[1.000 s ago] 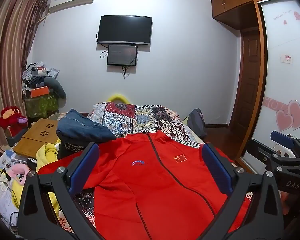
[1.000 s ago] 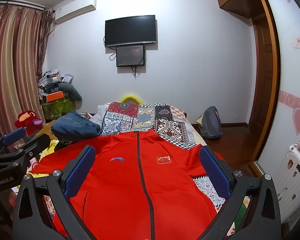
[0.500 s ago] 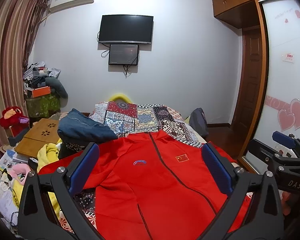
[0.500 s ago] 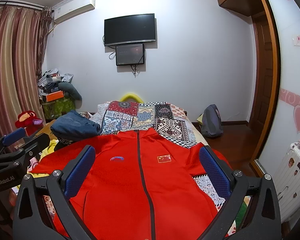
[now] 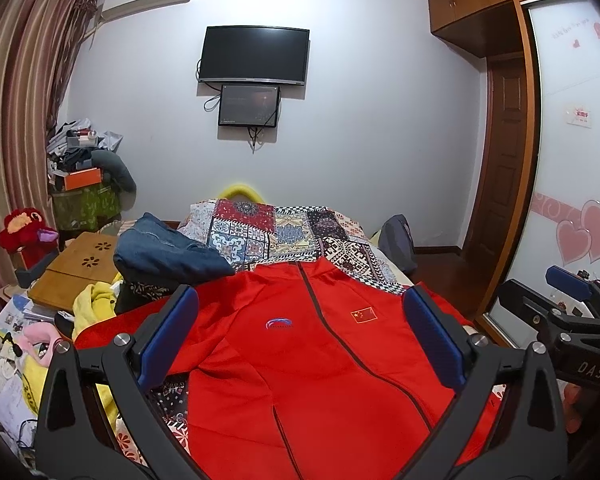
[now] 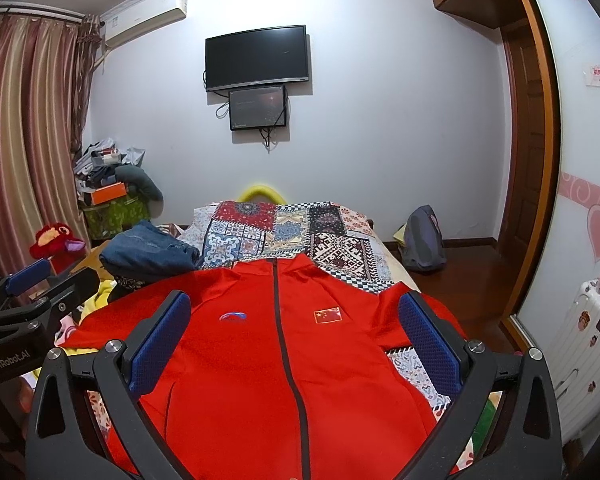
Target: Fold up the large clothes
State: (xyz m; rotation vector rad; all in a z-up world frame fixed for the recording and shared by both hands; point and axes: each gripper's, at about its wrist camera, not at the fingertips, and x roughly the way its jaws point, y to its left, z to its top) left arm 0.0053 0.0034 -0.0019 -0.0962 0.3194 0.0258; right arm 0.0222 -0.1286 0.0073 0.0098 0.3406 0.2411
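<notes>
Red zip jacket | flat on bed, collar at 12 o'clock | soft, light, we judge; pinch sleeve cuffs or hem | left tongs, right tongs both wide, empty

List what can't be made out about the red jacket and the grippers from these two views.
- Red jacket hem: cut off by the bottom edge and the left gripper frame, left wrist view.
- Its sleeve ends: behind the right gripper fingers, right wrist view.
- Chest logo lettering: too small.
- The hands holding the grippers: out of frame.
</notes>
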